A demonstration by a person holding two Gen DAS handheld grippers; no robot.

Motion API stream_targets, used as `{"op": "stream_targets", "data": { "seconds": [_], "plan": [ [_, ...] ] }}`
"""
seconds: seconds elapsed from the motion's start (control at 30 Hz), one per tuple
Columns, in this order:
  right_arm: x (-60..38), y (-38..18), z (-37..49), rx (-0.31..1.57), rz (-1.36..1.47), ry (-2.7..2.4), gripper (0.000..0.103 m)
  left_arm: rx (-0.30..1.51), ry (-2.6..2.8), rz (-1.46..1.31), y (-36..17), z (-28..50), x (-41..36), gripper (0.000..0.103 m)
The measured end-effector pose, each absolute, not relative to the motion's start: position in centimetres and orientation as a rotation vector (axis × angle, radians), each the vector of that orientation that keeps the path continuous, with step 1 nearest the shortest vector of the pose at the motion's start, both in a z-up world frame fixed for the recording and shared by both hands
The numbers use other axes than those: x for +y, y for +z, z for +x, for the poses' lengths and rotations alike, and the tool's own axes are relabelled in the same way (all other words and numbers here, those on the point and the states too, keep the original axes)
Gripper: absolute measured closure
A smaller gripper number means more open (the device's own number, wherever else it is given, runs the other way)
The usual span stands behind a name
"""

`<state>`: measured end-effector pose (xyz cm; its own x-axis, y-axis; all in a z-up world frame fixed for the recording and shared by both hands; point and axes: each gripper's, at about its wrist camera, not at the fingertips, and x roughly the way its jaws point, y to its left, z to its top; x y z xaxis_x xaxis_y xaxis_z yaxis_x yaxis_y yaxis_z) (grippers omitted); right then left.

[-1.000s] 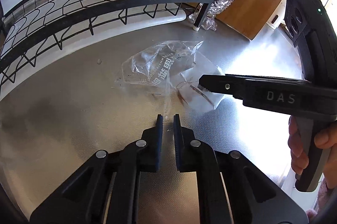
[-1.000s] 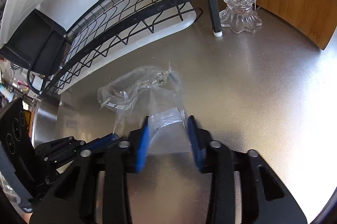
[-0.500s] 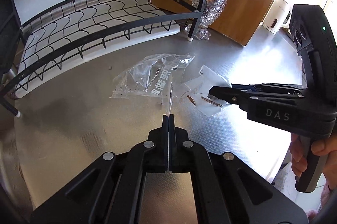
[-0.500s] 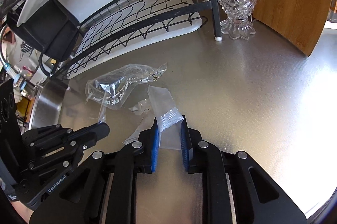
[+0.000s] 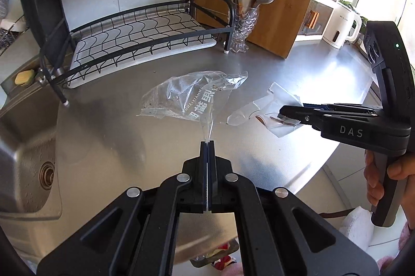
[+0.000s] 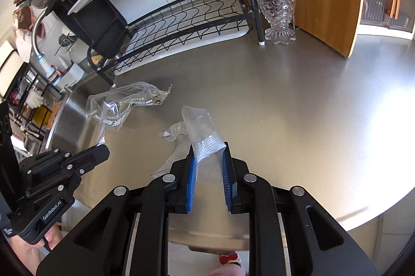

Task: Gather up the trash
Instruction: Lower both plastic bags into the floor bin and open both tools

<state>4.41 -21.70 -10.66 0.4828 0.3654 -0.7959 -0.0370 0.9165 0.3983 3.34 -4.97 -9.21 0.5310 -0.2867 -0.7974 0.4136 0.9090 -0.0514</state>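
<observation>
While lifted – two wrappers: printed bag (image 5: 189, 96) | left tool (image 5: 207, 146); small packet (image 6: 205, 135) | right tool (image 6: 207, 154)

Steel counter (image 5: 298, 73) beside a sink (image 5: 23, 146) (sunlit, perhaps from a window), dish rack (image 5: 135, 34) behind.

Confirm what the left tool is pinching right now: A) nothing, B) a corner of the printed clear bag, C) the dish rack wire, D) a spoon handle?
B: the left tool is shut on a drawn-out corner of the printed clear bag.
</observation>
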Motion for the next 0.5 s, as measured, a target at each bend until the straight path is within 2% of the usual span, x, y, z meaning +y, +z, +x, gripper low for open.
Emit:
{"op": "stream_targets", "data": {
  "seconds": [0.27,0.5],
  "plan": [
    [-21.8,-9.5,-2.5,1.037,0.321,0.322,0.084,0.888,-0.348,0.133,-7.6,-5.2,-4.2,0.103],
    [-20.7,-11.0,-7.7,1.067,0.262,0.373,0.084,0.923,-0.295,0.123,-9.9,-12.5,-2.5,0.103]
  ]
}}
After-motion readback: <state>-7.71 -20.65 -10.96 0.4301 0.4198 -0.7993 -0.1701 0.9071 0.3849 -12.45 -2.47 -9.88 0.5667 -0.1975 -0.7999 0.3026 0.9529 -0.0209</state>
